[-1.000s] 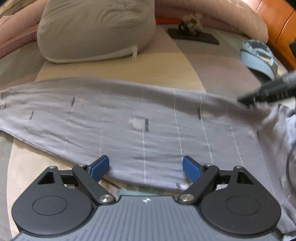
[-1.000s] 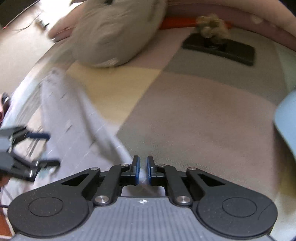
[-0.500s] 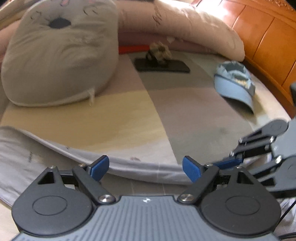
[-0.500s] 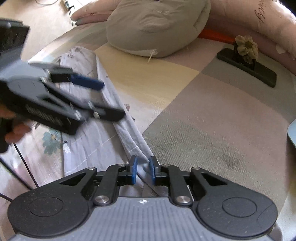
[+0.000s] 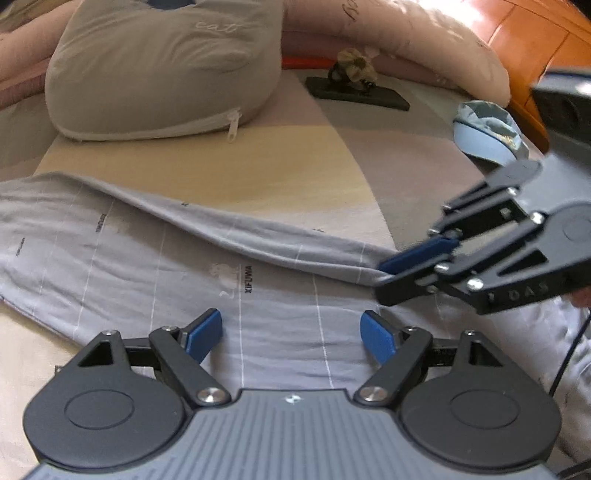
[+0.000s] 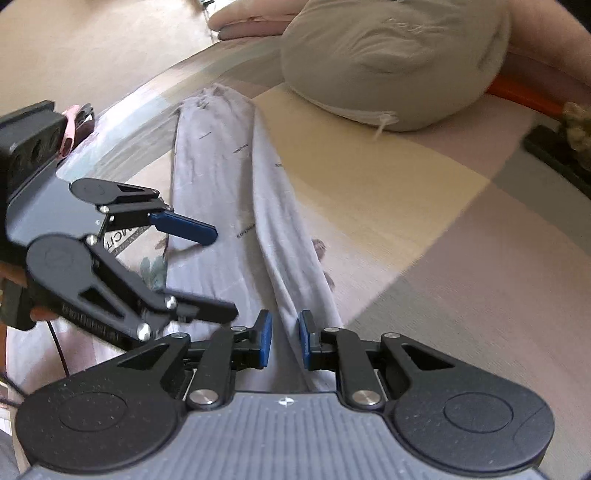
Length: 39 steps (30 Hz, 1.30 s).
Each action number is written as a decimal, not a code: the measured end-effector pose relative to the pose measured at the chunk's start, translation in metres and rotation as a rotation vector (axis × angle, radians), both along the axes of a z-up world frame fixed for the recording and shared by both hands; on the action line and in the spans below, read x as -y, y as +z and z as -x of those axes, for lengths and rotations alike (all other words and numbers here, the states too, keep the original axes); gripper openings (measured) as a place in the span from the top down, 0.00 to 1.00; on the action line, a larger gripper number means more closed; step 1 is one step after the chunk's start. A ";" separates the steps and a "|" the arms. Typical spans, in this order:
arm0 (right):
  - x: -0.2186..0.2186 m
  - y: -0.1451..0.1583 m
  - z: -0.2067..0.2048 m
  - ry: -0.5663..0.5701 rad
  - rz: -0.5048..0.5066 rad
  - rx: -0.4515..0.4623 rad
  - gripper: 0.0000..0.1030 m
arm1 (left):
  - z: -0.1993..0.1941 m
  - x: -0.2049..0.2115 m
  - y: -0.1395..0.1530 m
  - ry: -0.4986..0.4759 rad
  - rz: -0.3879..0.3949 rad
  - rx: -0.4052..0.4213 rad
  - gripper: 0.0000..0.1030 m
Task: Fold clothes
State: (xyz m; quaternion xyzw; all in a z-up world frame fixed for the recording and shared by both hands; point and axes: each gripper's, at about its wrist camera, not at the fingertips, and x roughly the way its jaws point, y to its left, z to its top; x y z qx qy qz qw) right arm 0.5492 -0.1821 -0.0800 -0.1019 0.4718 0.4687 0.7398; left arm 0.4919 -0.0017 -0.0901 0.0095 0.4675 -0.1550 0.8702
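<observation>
Lying stretched across the patchwork bedspread (image 5: 332, 166): grey trousers (image 5: 155, 258), printed "XIFUWA". Sitting behind: beige pillow (image 5: 162, 70) stitched "eat", blue cap (image 5: 487, 133), dark stand (image 5: 358, 94). Hovering wide-spread over the cloth: left gripper (image 5: 291, 332). Pinching a trouser fold, pads slightly apart: right gripper (image 6: 284, 339).

— Bright daylight, soft, no hard shadows. Sunlit glare at top right on the pink bolster (image 5: 424, 33) and the orange headboard (image 5: 524, 44).

— Washed-out floor (image 6: 92, 48) at top left of the right wrist view. Strong fisheye bending at every edge, dark corners.

— Sharp on the near left gripper (image 5: 291, 334), smeared on the right gripper (image 5: 413, 273) beside it.

— Same blur on the grey garment (image 6: 229, 184) and pillow (image 6: 388, 59). Crisp only on the right gripper's own fingers (image 6: 264, 338).
</observation>
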 end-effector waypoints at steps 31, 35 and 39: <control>0.062 0.029 -0.069 -0.355 0.002 0.044 0.82 | 0.012 -0.024 0.002 0.013 0.018 0.000 0.21; 0.109 0.034 -0.052 -0.366 0.091 0.071 0.76 | 0.014 -0.020 0.005 0.000 0.017 0.004 0.21; 0.136 0.028 -0.034 -0.331 0.167 0.056 0.73 | 0.015 -0.012 0.008 -0.016 0.018 0.009 0.21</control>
